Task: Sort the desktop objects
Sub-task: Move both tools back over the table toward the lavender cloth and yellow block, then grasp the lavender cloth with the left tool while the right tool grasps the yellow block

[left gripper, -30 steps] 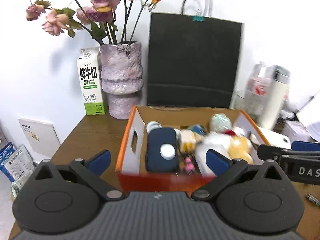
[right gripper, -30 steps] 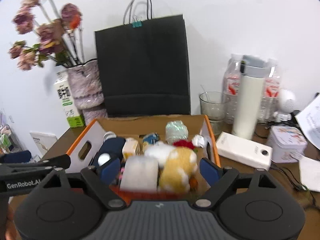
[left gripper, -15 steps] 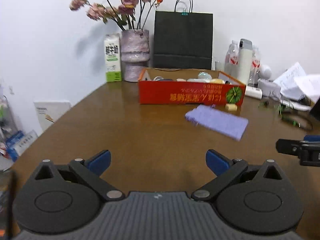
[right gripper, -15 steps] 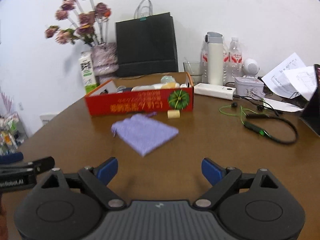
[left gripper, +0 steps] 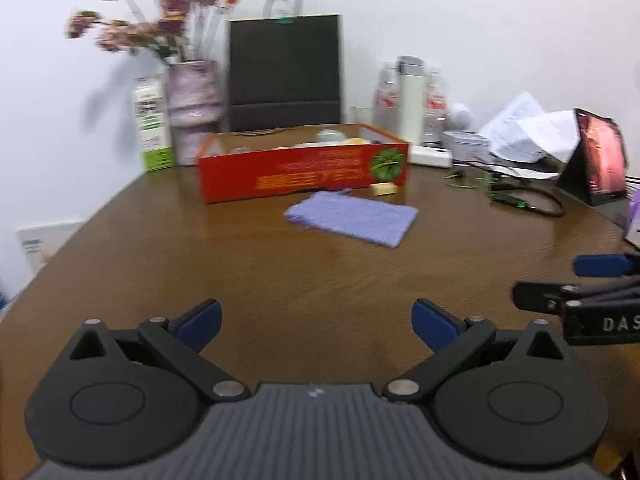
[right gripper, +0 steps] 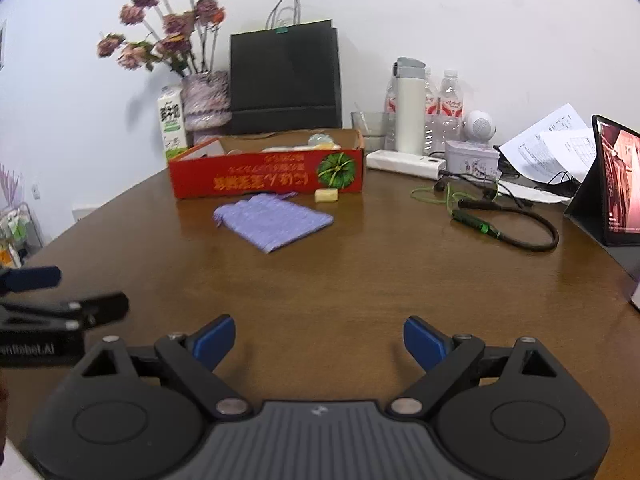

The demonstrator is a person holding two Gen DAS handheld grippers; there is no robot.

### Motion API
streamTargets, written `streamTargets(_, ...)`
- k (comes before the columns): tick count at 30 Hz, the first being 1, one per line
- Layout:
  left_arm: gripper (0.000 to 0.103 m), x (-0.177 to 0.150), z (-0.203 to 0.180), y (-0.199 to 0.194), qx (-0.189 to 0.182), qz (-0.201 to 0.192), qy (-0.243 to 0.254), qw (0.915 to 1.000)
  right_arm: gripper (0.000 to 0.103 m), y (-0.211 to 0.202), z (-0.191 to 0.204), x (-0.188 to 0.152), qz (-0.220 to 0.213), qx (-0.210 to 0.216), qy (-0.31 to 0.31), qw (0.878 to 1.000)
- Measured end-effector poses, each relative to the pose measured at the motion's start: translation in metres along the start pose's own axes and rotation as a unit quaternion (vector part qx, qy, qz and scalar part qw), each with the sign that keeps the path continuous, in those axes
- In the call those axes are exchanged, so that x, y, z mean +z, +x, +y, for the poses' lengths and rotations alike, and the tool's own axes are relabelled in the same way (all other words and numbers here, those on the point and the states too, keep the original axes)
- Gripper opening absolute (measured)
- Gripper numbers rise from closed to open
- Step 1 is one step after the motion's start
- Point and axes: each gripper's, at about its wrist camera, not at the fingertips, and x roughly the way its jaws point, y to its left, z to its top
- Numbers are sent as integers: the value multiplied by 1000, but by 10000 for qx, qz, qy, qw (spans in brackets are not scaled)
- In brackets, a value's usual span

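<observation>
I hold the left gripper (left gripper: 316, 316) and right gripper (right gripper: 318, 336) back, jaws spread empty; the purple cloth (right gripper: 274, 222) and yellow block (right gripper: 327, 195) lie on the worktop (right gripper: 360, 280) before the red box (right gripper: 266, 176), awaiting sorting

Bright even light, left view motion-blurred, fisheye-bent edges

Black gripper (right gripper: 318, 340), blue pads (right gripper: 212, 340), silver screws
</observation>
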Motion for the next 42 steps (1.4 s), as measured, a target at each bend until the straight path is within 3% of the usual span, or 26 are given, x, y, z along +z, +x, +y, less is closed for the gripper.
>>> streamTargets(2, 103, 15, -4, 23, -468, -45, 408, 9981, 88, 17, -8, 12, 46, -44, -14, 10000)
streamTargets(6, 103, 45, -9, 77, -761, -97, 804, 9938, 83, 55, -23, 43, 25, 41, -103, 9999)
streamTargets(9, 103, 70, -3, 128, -1118, 52, 674, 9914, 82, 90, -31, 72, 51, 229, -117, 9997)
streamTargets(14, 103, 87, 0, 202, -883, 591, 610, 9925, 82, 163, -30, 120, 245, 457, -230, 9984)
streamTargets(15, 103, 87, 0, 211, -809, 629, 593, 9930, 78, 179, -29, 127, 313, 503, -240, 9980)
streamTargets(17, 103, 91, 2, 224, -830, 899, 614, 9906, 72, 208, -25, 136, 444, 415, -290, 9977)
streamTargets(20, 103, 93, 4, 231, -901, 955, 620, 9894, 62, 242, -19, 146, 635, 382, -334, 9967)
streamTargets(22, 101, 94, 8, 236, -880, 1006, 464, 9899, 61, 256, -13, 148, 731, 392, -390, 9958)
streamTargets(23, 99, 94, 11, 237, -893, 1012, 387, 9901, 54, 262, -11, 149, 763, 393, -427, 9954)
streamTargets(24, 95, 94, 12, 236, -895, 992, 369, 9903, 41, 266, -9, 148, 820, 427, -447, 9947)
streamTargets(26, 89, 93, 13, 235, -884, 938, 382, 9909, 29, 268, -6, 144, 754, 403, -525, 9950)
streamTargets(32, 45, 88, -6, 216, -972, 723, 615, 9907, 29, 250, -10, 137, 670, 460, -377, 9960)
streamTargets(35, 7, 87, -10, 205, -1112, 772, 605, 9889, 29, 225, -18, 132, 465, 421, -193, 9978)
streamTargets(38, 7, 77, -13, 186, -955, 731, 565, 9911, 29, 189, -19, 122, 248, 398, -99, 9988)
streamTargets(42, 7, 68, 0, 146, -975, 648, 16, 9931, 29, 141, -7, 100, 101, 516, -104, 9986)
